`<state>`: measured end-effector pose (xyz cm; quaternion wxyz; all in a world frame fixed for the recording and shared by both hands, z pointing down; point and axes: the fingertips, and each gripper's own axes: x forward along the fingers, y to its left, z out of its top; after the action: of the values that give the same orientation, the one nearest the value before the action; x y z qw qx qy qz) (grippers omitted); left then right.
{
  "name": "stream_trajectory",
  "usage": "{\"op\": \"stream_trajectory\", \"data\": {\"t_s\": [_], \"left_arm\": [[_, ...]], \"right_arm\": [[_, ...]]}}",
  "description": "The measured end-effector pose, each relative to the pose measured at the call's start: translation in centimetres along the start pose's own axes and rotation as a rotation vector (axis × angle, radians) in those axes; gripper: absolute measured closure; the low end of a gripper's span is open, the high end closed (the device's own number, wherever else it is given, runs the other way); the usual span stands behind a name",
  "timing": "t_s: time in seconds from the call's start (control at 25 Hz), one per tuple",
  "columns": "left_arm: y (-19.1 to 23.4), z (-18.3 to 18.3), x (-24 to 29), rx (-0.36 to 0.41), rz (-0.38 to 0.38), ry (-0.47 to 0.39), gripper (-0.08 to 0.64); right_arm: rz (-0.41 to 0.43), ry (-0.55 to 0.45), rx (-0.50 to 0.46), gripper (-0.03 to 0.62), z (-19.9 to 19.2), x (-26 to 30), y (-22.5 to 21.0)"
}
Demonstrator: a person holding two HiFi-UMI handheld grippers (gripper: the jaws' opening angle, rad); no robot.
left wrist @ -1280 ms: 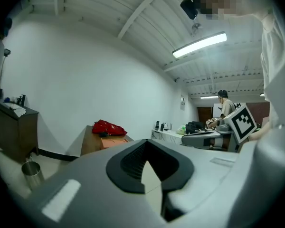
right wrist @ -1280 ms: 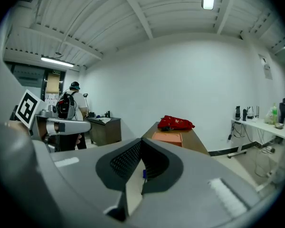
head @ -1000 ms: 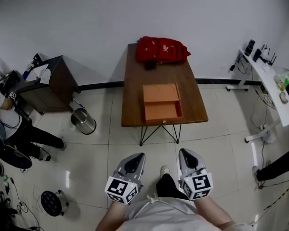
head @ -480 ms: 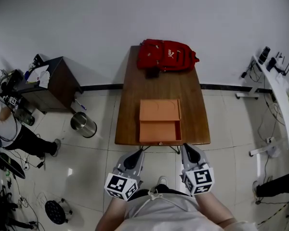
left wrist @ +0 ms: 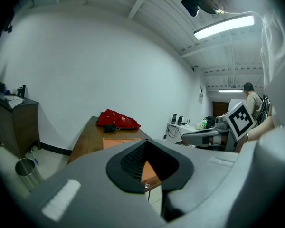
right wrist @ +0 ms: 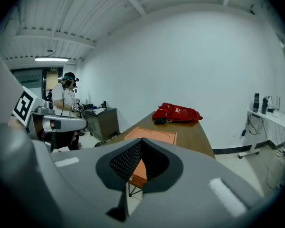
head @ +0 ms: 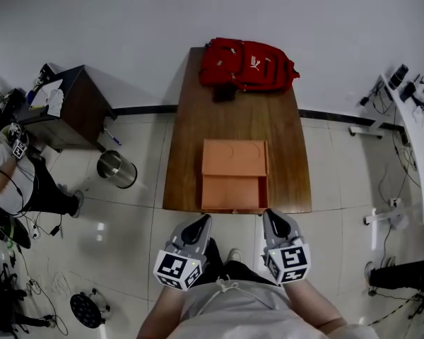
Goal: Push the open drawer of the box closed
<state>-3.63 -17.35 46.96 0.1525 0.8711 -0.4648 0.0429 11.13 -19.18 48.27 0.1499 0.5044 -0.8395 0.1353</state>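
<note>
1. Nothing of the task is done yet, as I judge it. The flat orange box [head: 234,157] lies in the middle of the long brown wooden worktop [head: 233,119]. Its open orange drawer [head: 230,192] is pulled out toward me, with its front at the worktop's near edge.
2. My left claw [head: 196,226] is held low in front of me, near that edge but apart from the drawer. In the left gripper view its jaws are together with nothing gripped. The orange of the box shows only through the hollow behind the tips.
3. My right claw [head: 273,221] sits beside it on the other side, also short of the drawer front. The right gripper view shows its jaws together too, holding nothing, and aimed along the worktop at the box.
4. A red fabric backpack [head: 247,66] lies at the far end of the worktop against the wall, well apart from the box. It does not look to be in the drawer's way.
5. The whole push is left to do. I must bring a claw up to the drawer front, make contact, and slide the drawer away from me until it sits flush in the box.
6. The box lies loose on the worktop, so I judge it may slide back with the push unless it is steadied.
</note>
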Motion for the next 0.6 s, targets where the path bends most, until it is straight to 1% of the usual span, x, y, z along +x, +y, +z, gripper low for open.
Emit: {"op": "stream_trajectory", "data": {"t_s": [0.12,0.24,0.52,0.6], "left_arm": [[0.8,-1.3,1.1,-0.02,-0.013,0.048,0.554],[1.7,-3.4,2.0,-0.042,-0.023,0.103,0.554],[3.4,-11.0,4.1,-0.122,-0.049,0.253,0.554],[3.8,-12.8,4.8,-0.14,-0.054,0.283,0.554]], "right_arm": [[-0.012,0.028,0.016,0.584,-1.2,1.2,-0.3],[-0.011,0.088,0.021,0.584,-3.3,2.4,0.1],[-0.004,0.276,0.054,0.584,-10.9,5.4,0.3],[-0.003,0.311,0.063,0.584,-12.7,6.3,0.3]]}}
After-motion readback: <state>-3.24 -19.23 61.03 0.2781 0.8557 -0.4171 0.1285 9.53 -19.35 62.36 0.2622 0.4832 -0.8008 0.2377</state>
